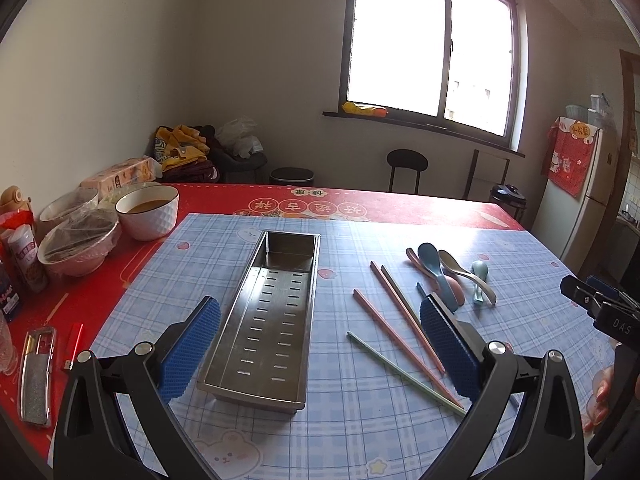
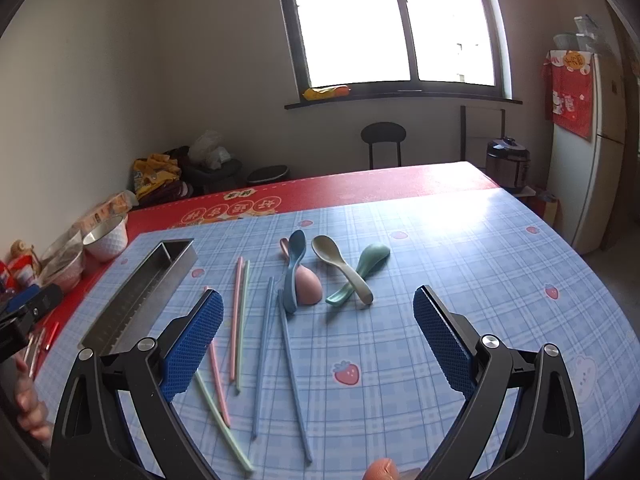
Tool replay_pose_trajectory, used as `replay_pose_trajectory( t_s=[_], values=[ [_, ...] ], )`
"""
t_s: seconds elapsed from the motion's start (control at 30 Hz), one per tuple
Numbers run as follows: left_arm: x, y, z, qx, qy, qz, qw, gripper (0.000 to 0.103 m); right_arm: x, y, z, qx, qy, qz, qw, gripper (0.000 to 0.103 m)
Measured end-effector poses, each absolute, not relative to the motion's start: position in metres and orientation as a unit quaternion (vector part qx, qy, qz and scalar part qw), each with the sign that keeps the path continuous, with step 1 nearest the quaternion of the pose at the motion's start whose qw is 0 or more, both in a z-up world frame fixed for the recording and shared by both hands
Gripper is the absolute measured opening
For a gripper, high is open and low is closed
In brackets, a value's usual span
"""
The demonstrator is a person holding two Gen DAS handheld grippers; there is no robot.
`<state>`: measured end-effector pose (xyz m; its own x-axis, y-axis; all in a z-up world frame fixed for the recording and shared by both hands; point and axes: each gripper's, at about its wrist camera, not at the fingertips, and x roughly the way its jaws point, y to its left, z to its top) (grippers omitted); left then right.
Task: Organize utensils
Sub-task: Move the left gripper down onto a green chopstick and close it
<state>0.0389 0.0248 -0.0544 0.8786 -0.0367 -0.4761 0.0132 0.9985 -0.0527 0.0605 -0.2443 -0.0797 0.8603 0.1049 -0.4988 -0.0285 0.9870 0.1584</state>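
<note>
Both grippers, left gripper (image 1: 320,344) and right gripper (image 2: 318,340), are spread wide and empty. Chopsticks (image 2: 264,352) near the tabletop's middle: light, stiff, slippery; grasp mid-length. Spoons (image 2: 340,270): grasp handles.

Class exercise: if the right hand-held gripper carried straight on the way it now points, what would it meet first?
Probably the blue chopsticks lying between the open fingers of the right hand-held gripper, then the pile of spoons beyond. Its height above the checked cloth is unclear, so it might pass over them.
</note>
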Motion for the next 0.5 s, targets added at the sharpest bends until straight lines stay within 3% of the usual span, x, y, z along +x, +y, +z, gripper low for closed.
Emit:
replay_pose_trajectory(
  t_s=[0.37, 0.43, 0.5],
  values=[
    [0.066, -0.003, -0.101, -0.038, 0.355, -0.028, 0.934, 0.095, 0.093, -0.26, -0.085, 0.047, 0.254, 0.04, 0.965, 0.093],
    [0.071, -0.01, -0.11, -0.044, 0.377, -0.036, 0.924, 0.076, 0.105, -0.257, -0.088, 0.034, 0.258, 0.058, 0.964, 0.093],
    [0.076, -0.017, -0.119, -0.053, 0.399, -0.045, 0.914, 0.065, 0.117, -0.249, -0.094, 0.012, 0.262, 0.069, 0.962, 0.093]
  ],
)
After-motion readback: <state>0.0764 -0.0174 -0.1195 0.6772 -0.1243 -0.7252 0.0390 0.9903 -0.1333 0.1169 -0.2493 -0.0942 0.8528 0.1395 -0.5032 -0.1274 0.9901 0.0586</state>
